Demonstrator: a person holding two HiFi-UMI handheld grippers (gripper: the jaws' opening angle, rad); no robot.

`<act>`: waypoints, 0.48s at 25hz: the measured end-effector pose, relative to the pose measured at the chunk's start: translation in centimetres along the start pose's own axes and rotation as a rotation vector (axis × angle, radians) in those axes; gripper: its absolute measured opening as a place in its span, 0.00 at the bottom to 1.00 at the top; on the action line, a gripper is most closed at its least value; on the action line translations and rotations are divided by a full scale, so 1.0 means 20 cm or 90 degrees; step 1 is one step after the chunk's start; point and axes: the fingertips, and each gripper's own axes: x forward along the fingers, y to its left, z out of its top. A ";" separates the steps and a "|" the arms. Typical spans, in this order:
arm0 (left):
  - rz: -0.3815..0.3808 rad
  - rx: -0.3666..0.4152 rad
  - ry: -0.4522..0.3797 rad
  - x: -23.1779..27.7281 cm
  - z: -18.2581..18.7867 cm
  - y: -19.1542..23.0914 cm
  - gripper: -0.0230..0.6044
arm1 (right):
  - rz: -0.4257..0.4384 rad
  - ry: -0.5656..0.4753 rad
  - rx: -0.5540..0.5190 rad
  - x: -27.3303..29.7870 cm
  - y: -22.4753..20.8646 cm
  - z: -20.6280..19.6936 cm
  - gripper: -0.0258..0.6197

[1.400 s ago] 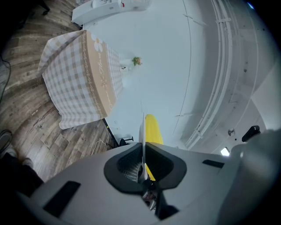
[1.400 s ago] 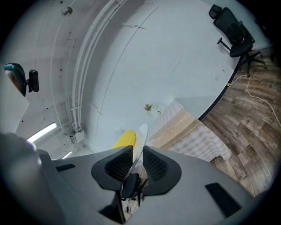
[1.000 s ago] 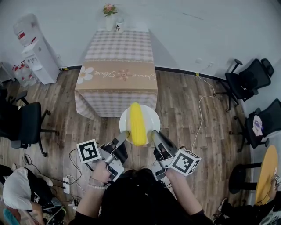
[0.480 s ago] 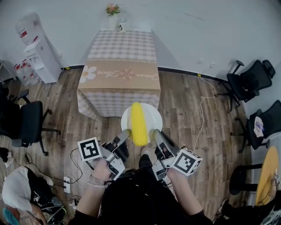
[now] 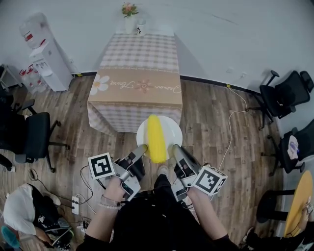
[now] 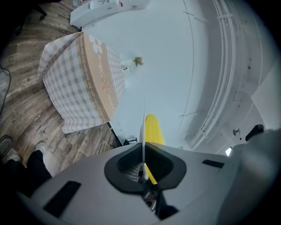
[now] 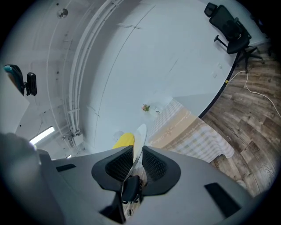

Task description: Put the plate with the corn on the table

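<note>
A white plate [image 5: 169, 130] carries a yellow corn cob [image 5: 156, 138] and hangs in the air above the wooden floor, just before the near edge of the table [image 5: 135, 86] with its checked cloth. My left gripper [image 5: 140, 149] is shut on the plate's near left rim and my right gripper [image 5: 173, 148] on its near right rim. The left gripper view has the plate [image 6: 143, 127] edge-on between the pads of the left gripper [image 6: 144, 163], with the corn [image 6: 154, 130] beyond. In the right gripper view the plate [image 7: 140, 134] sits between the pads of the right gripper [image 7: 135, 163], the corn [image 7: 124, 140] at its left.
A flower vase [image 5: 129, 10] and a cup [image 5: 141, 29] stand at the table's far end by the wall. A water dispenser [image 5: 43, 55] is at far left. Office chairs [image 5: 30, 133] [image 5: 286, 93] flank the room. Cables [image 5: 230, 132] lie on the floor. A round yellow table [image 5: 299, 196] is at right.
The plate and both grippers have come a little nearer the table; the table sits slightly lower in the head view. Both grips are unchanged.
</note>
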 end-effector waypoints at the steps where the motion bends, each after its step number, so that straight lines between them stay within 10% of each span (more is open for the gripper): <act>1: -0.001 -0.001 -0.003 0.02 0.01 0.00 0.07 | -0.004 0.005 -0.002 0.01 -0.02 0.01 0.18; 12: -0.002 -0.012 -0.035 0.31 0.13 0.02 0.07 | 0.003 0.041 -0.008 0.17 -0.20 0.27 0.18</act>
